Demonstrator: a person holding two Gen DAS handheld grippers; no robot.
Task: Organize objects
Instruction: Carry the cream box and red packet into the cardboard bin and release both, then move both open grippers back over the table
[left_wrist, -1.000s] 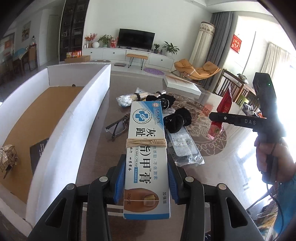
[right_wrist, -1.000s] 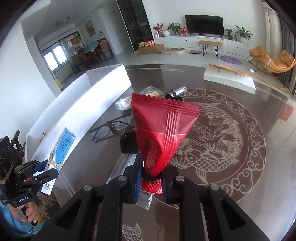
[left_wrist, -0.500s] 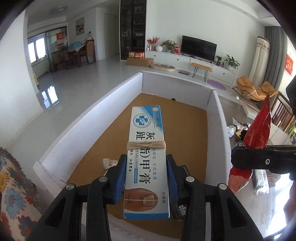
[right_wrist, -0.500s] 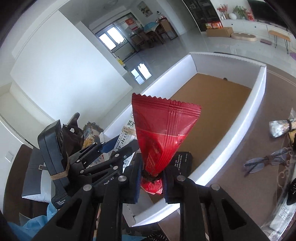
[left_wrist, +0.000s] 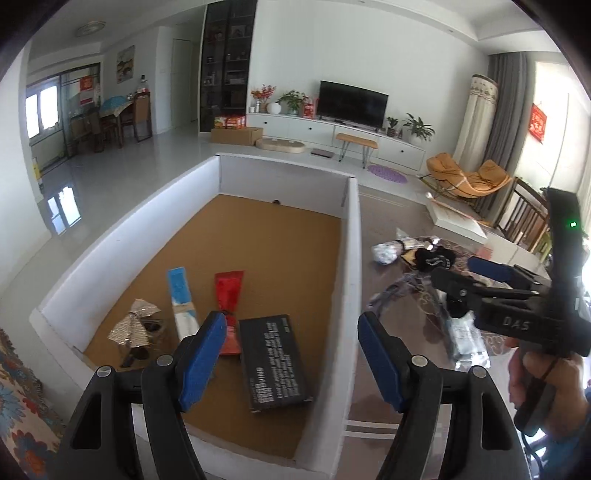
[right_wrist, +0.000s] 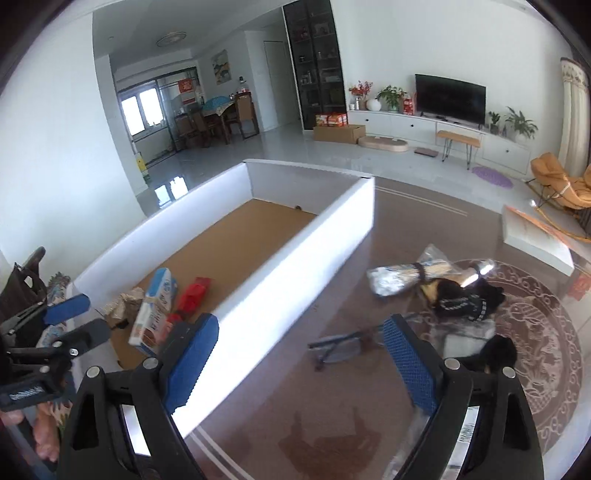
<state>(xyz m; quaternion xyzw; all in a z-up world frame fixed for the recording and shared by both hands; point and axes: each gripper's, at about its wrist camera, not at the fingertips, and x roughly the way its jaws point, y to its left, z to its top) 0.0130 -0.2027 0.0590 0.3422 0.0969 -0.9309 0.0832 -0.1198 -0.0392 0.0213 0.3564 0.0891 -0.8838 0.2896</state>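
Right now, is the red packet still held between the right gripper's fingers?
No, the red packet lies on the box floor, and the right gripper stands open and empty.

Television (left_wrist: 353, 103), orange rocking chair (left_wrist: 466, 177)

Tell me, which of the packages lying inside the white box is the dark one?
The black box with white lettering, lying flat near the white box's right wall. The red packet, blue-and-white carton and silvery wrapper beside it are brighter.

Left gripper (left_wrist: 291, 358): jaws have just been opening, nothing between them now.
Blue-and-white cream carton (left_wrist: 183, 301): now in white-walled cardboard box (left_wrist: 352, 258).
Right gripper (right_wrist: 299, 358): jaws have just been opening, empty.
Red foil packet (left_wrist: 228, 295): now beside the carton.
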